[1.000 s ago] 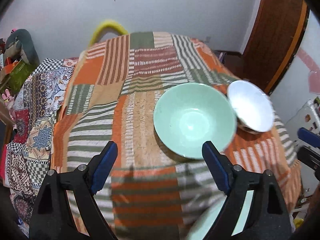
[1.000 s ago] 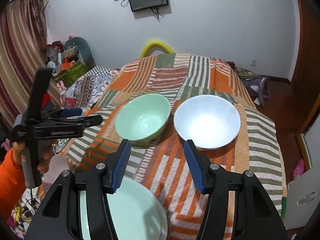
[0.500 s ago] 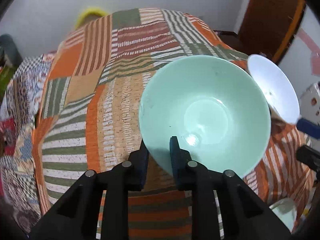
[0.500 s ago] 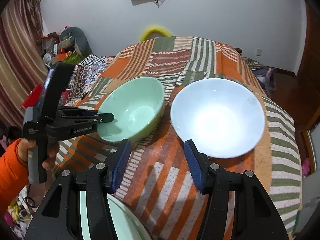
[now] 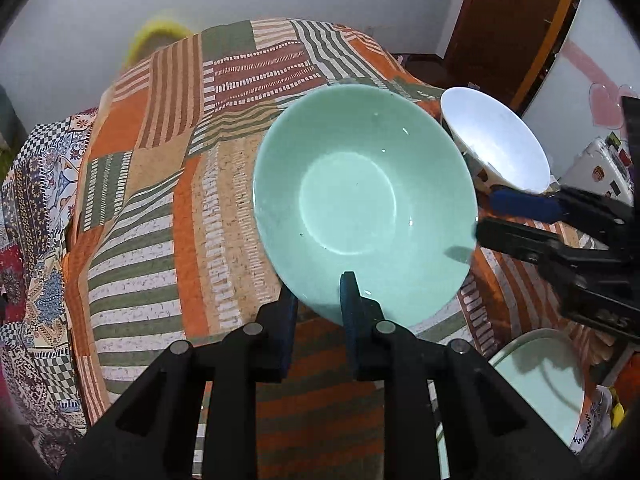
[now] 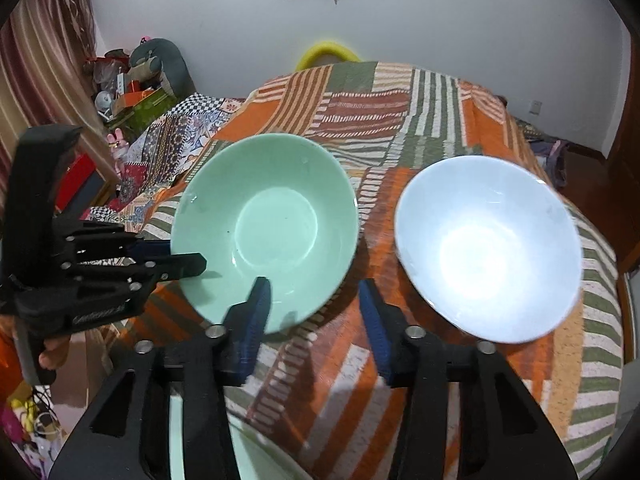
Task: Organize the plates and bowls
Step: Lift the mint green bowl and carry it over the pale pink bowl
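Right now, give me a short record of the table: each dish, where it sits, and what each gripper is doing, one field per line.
surface: table under a striped orange, green and white patchwork cloth
green bowl: round pale green ceramic bowl, to the left of the white bowl in the right wrist view
white bowl: round white ceramic bowl, upright, not gripped
plate: pale green plate at the table's near edge
left gripper: shut on the green bowl's near rim
right gripper: jaws closing, nothing between them, pointing between the two bowls

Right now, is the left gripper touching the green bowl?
Touching: in the left wrist view, the left gripper has its jaws clamped on the green bowl's near rim.
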Available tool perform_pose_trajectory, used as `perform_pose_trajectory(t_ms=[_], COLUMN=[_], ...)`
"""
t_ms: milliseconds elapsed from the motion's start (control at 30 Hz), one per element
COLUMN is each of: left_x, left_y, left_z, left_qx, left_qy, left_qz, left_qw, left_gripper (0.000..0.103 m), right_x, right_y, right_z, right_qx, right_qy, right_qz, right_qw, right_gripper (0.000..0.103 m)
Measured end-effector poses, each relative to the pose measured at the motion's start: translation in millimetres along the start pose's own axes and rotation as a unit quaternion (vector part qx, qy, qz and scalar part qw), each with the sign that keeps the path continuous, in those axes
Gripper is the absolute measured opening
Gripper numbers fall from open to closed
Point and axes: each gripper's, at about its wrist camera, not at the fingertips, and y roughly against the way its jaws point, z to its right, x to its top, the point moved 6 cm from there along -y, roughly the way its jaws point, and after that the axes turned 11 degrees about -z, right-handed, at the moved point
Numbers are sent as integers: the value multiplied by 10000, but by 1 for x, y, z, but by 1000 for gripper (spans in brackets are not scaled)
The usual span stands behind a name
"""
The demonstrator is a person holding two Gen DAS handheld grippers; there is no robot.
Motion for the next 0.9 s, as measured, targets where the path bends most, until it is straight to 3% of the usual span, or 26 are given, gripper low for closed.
perform_pose_trajectory(t_ms=[333, 567, 900], left_x=[11, 18, 5], left_y=[-13, -21, 1], left_z=[-15, -24, -12], left_qx=[49, 180, 69], left_qy=[172, 278, 275], left_qz=[28, 56, 187], left_qw=[9998, 9994, 9994], left_gripper=[22, 22, 22], right_x=[12, 17, 12], right_y=[-32, -33, -13], right_z=[6, -1, -4], right_qx=[30, 90, 94], right_qy=[-161, -159, -275], right_qz=[-343, -267, -231], right_qw=[9993, 9995, 9993], right_gripper=[24, 23, 22])
